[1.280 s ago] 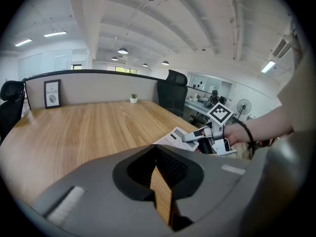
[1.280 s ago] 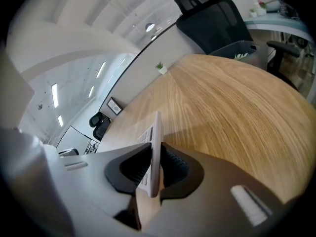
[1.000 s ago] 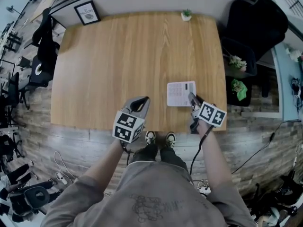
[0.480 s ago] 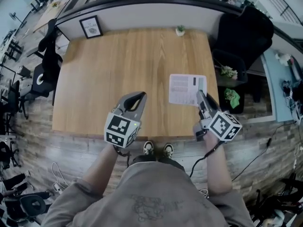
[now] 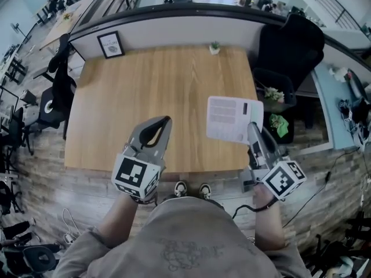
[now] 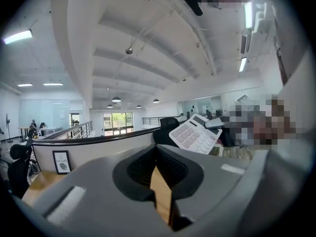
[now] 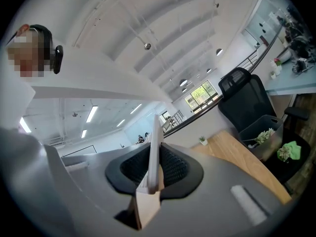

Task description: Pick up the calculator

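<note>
The white calculator [image 5: 231, 119] hangs in the air above the right part of the wooden table [image 5: 162, 80], keys facing up. My right gripper [image 5: 253, 127] is shut on its near right edge. In the right gripper view the calculator [image 7: 155, 149] shows edge-on, pinched between the ribbed pads of the right gripper [image 7: 154, 158]. My left gripper [image 5: 165, 121] is held up over the table's front, shut with nothing in it. In the left gripper view the left gripper [image 6: 158, 154] has its jaws together, and the calculator [image 6: 196, 134] floats to the right.
A framed picture [image 5: 111, 44] and a small potted plant [image 5: 214, 47] stand at the table's far edge. A black office chair [image 5: 290, 39] and a dark bin with plants [image 5: 273, 95] are on the right. Another black chair [image 5: 55, 91] is on the left.
Both grippers have risen toward the head camera. The calculator has come up off the table in the right gripper and now looks larger.
</note>
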A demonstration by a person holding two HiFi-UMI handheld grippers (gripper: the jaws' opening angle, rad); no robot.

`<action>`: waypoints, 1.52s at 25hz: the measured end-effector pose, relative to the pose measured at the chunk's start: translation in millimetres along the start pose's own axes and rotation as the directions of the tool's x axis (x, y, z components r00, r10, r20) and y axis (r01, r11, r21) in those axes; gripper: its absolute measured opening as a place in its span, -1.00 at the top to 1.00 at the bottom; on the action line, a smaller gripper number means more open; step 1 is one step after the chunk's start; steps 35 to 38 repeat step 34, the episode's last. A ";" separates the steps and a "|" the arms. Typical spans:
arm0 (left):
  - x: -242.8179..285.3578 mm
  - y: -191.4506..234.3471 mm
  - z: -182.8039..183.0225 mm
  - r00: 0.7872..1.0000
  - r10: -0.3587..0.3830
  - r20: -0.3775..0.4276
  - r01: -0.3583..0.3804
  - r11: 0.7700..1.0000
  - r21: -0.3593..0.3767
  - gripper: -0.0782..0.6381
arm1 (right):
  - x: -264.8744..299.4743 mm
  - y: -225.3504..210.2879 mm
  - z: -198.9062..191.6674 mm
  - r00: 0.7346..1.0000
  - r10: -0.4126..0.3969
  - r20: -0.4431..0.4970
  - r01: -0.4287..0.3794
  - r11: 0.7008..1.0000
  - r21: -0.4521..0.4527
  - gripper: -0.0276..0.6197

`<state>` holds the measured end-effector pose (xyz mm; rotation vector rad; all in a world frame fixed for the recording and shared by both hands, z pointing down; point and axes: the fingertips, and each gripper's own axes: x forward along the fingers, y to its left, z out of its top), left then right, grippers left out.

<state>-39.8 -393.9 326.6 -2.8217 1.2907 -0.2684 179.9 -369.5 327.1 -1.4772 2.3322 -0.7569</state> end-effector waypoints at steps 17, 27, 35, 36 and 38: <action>-22.0 -19.4 -14.7 0.999 -0.004 -0.043 0.006 0.999 0.047 0.78 | -26.6 25.4 -48.2 0.993 0.036 -0.114 -0.034 0.999 0.024 0.73; -29.4 -16.2 -6.9 1.000 0.010 -0.027 -0.009 0.999 0.051 0.78 | -28.7 32.2 -42.0 0.993 0.052 -0.107 -0.052 0.999 0.008 0.73; -31.2 -15.3 -9.4 0.999 0.009 -0.033 -0.007 0.999 0.051 0.78 | -30.6 28.3 -47.0 0.993 0.044 -0.112 -0.041 0.999 0.024 0.73; -31.2 -15.3 -9.4 0.999 0.009 -0.033 -0.007 0.999 0.051 0.78 | -30.6 28.3 -47.0 0.993 0.044 -0.112 -0.041 0.999 0.024 0.73; -31.2 -15.3 -9.4 0.999 0.009 -0.033 -0.007 0.999 0.051 0.78 | -30.6 28.3 -47.0 0.993 0.044 -0.112 -0.041 0.999 0.024 0.73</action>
